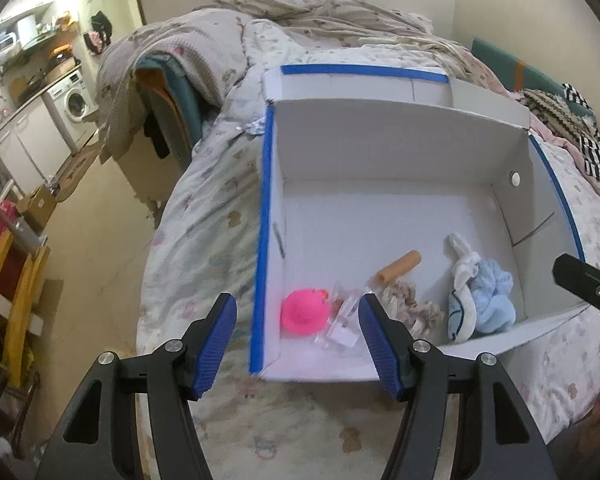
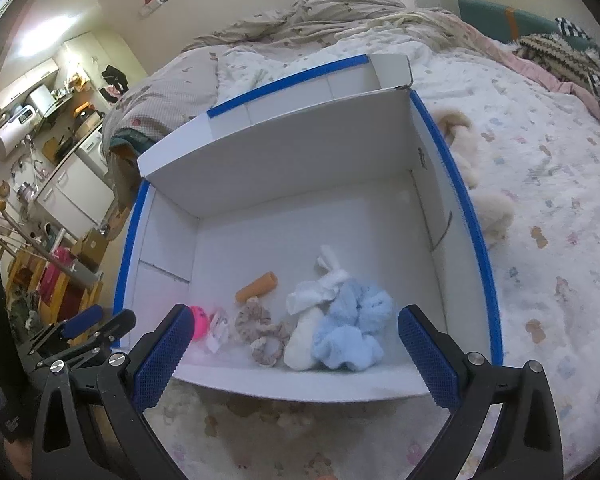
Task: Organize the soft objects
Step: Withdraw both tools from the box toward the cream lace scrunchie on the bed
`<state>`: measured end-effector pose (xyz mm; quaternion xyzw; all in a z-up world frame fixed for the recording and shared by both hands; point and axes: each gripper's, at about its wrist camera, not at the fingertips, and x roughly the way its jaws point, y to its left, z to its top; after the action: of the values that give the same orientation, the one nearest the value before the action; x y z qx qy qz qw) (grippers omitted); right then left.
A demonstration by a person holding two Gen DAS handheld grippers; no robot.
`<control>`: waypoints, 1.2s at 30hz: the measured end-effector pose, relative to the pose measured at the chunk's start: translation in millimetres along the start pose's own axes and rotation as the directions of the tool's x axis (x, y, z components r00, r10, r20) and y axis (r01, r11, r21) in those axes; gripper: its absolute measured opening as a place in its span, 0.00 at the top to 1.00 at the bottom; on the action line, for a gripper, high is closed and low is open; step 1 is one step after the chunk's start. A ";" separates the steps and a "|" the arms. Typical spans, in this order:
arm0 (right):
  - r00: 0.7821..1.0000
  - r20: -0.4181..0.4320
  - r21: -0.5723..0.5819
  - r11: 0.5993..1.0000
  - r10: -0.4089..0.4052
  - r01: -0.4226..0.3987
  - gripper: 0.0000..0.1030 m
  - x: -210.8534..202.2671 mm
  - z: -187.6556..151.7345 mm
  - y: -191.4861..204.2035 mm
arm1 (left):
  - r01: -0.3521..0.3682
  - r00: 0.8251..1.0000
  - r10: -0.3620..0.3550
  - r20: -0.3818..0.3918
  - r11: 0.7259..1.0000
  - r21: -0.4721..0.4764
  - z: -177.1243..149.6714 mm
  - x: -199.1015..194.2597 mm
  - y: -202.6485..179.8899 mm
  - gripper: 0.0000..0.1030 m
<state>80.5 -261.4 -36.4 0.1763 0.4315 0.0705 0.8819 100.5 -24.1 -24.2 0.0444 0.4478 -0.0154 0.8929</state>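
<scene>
White cardboard box w/ blue-taped rim point(image 1: 265, 216) on bed; inside, 6 o'clock: pink round toy point(image 1: 303, 312), orange foam cylinder point(image 1: 398, 267), light-blue fluffy cloth point(image 1: 494, 300). Left gripper point(image 1: 296, 344) empty, jaws apart.

You get soft, dim indoor light; a ceiling lamp glares at upper left, the white cardboard box point(image 1: 380, 148) looks washed out, and fisheye curvature bends the dark-vignetted edges.
</scene>
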 end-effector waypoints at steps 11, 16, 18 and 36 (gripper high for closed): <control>1.000 -0.009 -0.012 1.000 -0.019 0.019 0.00 -9.7 -22.7 -1.7 | -0.016 0.999 0.013 -0.041 0.998 -0.055 -24.4 -7.0 13.9 0.41; 1.000 -0.007 -0.012 1.000 -0.028 0.027 0.00 -15.7 -31.1 -5.9 | -0.016 0.999 0.013 -0.045 0.997 -0.072 -32.5 -9.2 17.0 0.41; 1.000 -0.011 -0.009 1.000 -0.029 0.029 0.00 -17.7 -35.1 -7.9 | -0.017 0.999 0.014 -0.042 0.998 -0.068 -36.0 -10.6 15.6 0.41; 0.951 -0.266 -0.013 0.987 -0.155 0.157 0.00 23.3 -73.9 -25.3 | -0.023 0.983 0.012 -0.182 0.998 -0.058 -64.7 15.4 11.9 0.41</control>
<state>36.1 -259.9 -104.7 0.1342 0.5589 0.0220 0.8180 58.8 -6.1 -74.2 0.0228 0.5274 0.0103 0.8493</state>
